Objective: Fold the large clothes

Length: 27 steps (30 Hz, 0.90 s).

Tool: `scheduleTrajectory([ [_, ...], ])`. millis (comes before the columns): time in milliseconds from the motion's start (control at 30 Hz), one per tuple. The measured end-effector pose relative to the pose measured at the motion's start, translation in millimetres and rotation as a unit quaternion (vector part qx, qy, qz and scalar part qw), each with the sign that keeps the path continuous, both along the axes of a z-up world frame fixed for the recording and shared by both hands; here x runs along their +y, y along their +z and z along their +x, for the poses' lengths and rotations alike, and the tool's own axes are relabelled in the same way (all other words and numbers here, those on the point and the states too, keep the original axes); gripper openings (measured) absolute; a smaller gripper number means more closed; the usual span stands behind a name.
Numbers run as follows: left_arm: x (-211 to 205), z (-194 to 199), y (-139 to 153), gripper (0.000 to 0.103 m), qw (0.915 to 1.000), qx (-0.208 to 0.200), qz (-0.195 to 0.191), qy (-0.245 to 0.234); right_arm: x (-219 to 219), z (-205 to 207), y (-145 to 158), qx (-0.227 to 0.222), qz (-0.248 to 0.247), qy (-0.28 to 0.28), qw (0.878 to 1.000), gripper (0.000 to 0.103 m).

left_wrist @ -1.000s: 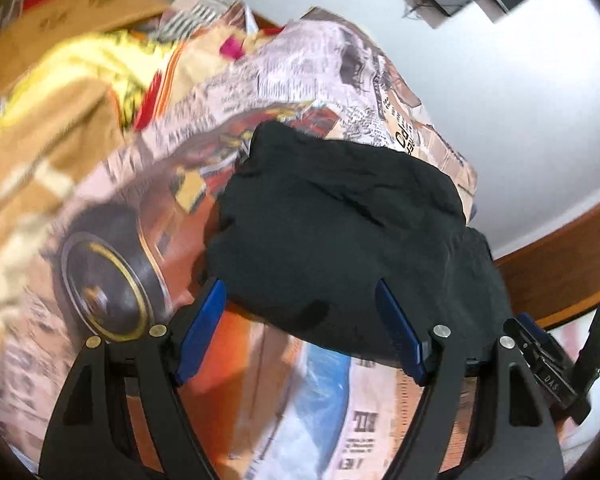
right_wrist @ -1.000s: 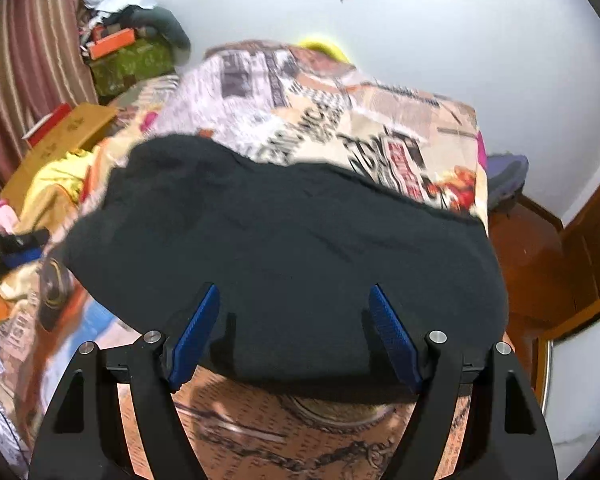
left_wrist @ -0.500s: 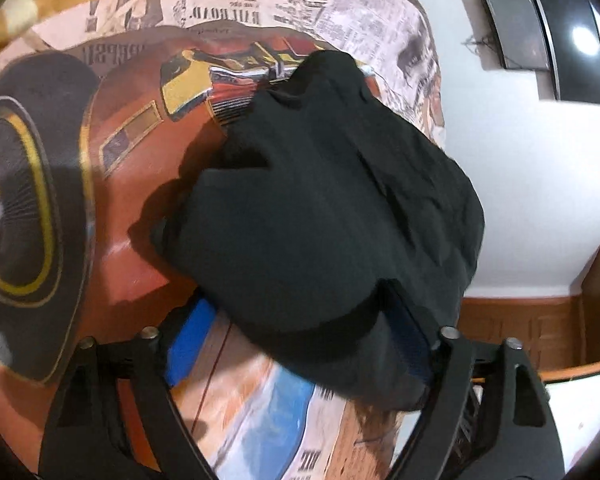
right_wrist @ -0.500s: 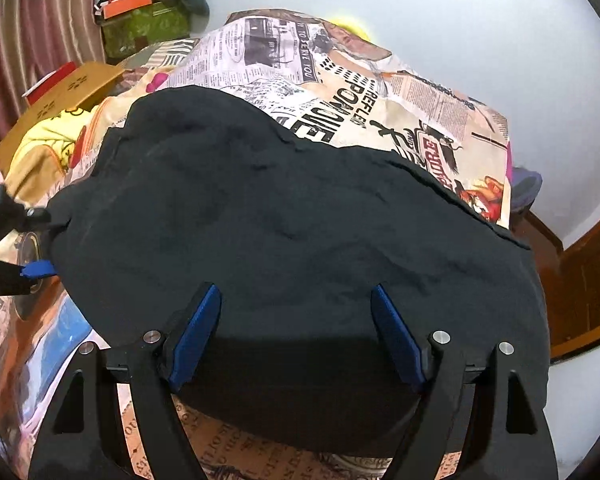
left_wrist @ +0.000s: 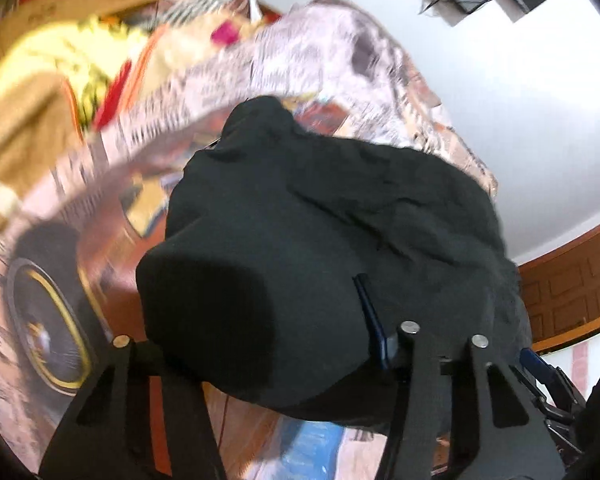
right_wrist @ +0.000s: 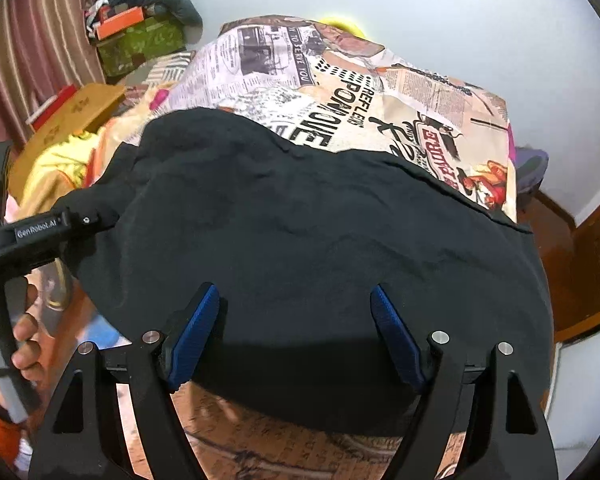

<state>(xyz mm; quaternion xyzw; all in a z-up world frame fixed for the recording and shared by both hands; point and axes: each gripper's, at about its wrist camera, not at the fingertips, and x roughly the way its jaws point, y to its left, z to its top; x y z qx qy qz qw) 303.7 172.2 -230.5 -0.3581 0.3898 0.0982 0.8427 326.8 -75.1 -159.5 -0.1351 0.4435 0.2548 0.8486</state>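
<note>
On the bed's newsprint-patterned cotton sheet [right_wrist: 340, 80] lies a large black soft-fabric garment [right_wrist: 300, 232], limp and light; it should bunch easily, so a hem or corner seems the best hold. The left tool [left_wrist: 312, 320] has just been closing, with the garment's near fold bulging between its jaws; whether the pads pinch it I cannot tell. The right tool [right_wrist: 296, 332] stands wide open, holding nothing, the garment's near edge spreading toward 12 o'clock.
</note>
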Motion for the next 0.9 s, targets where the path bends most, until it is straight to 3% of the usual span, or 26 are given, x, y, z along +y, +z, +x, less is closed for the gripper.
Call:
scheduleTrajectory([
  [100,-3,-9,35,0.048,0.9984,-0.034,0.046,0.006,0,-6,12,-0.006,0.012,0.006,1.000,0.076],
  [233,-8,-27,95,0.045,0.9860,-0.087,0.141,0.015,5,-12,23,-0.015,0.024,0.016,0.999,0.076],
  [333,-17,-40,135,0.043,0.9663,-0.113,0.230,0.026,12,-16,25,-0.011,0.038,0.027,0.999,0.076],
  [467,-33,-47,169,0.043,0.9310,-0.130,0.338,0.044,30,-19,4,0.031,0.055,0.052,0.997,0.076],
  [567,-49,-44,176,0.043,0.9165,-0.133,0.376,0.034,45,-18,-24,0.093,0.074,0.068,0.991,0.076],
  [633,-55,-41,170,0.042,0.9151,-0.130,0.381,0.017,50,-17,-37,0.114,0.073,0.075,0.988,0.077],
  [800,-93,-39,157,0.039,0.9146,-0.130,0.381,-0.038,37,-20,-32,0.108,0.071,0.072,0.989,0.075],
  [900,-120,-32,157,0.036,0.9146,-0.137,0.374,-0.070,7,-21,-16,0.072,0.072,0.048,0.994,0.075],
])
